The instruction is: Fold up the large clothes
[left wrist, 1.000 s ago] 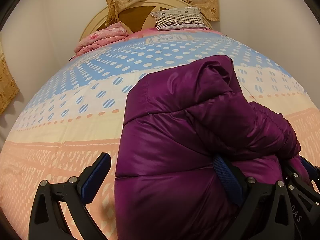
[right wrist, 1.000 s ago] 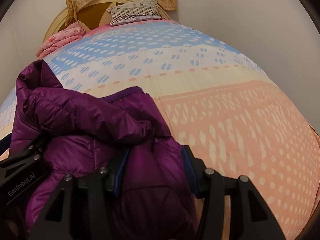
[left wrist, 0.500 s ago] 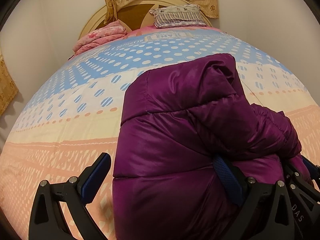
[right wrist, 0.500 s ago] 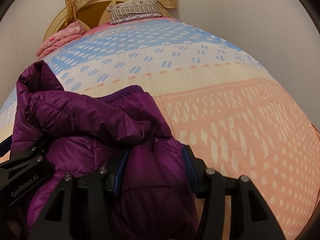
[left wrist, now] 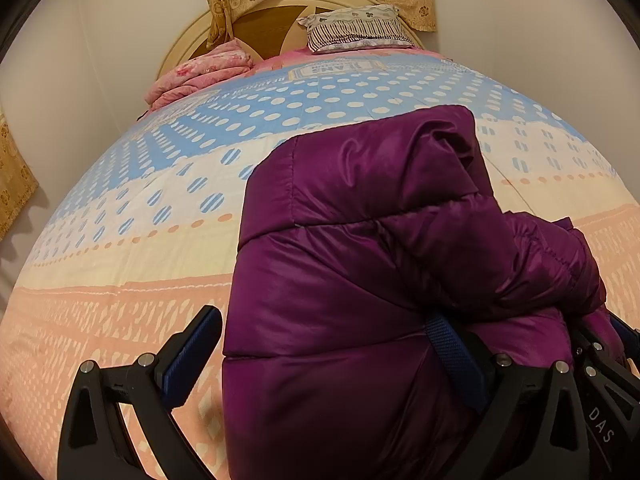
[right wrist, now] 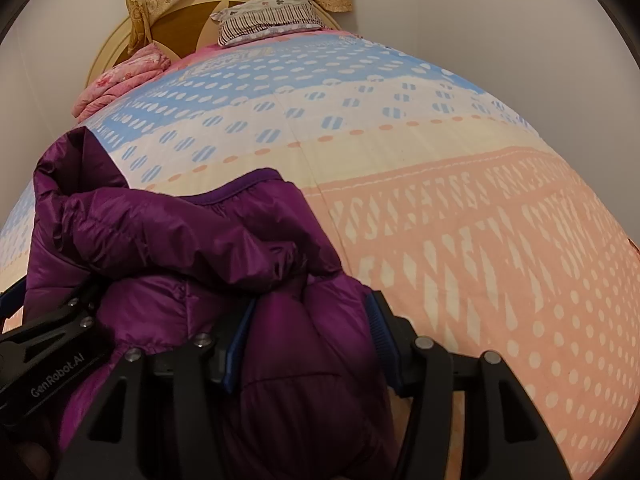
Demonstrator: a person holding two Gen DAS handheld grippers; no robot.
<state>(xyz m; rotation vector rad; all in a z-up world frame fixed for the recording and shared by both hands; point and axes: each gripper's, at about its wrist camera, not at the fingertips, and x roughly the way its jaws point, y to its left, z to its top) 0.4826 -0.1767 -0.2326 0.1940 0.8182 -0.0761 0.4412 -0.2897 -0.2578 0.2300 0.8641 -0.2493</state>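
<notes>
Left wrist view: looked along the left gripper, tilted down over the bed toward the headboard.
Right wrist view: looked along the right gripper, same downward tilt, same heading.
Nearness: both sat close above the jacket, which filled the lower frame.
Shared part: jacket, bed, pillow, headboard; each view caught the other gripper at its edge.

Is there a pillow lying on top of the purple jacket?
No. The striped pillow sits far off at the headboard, while the purple jacket lies near the camera with nothing on it.
</notes>
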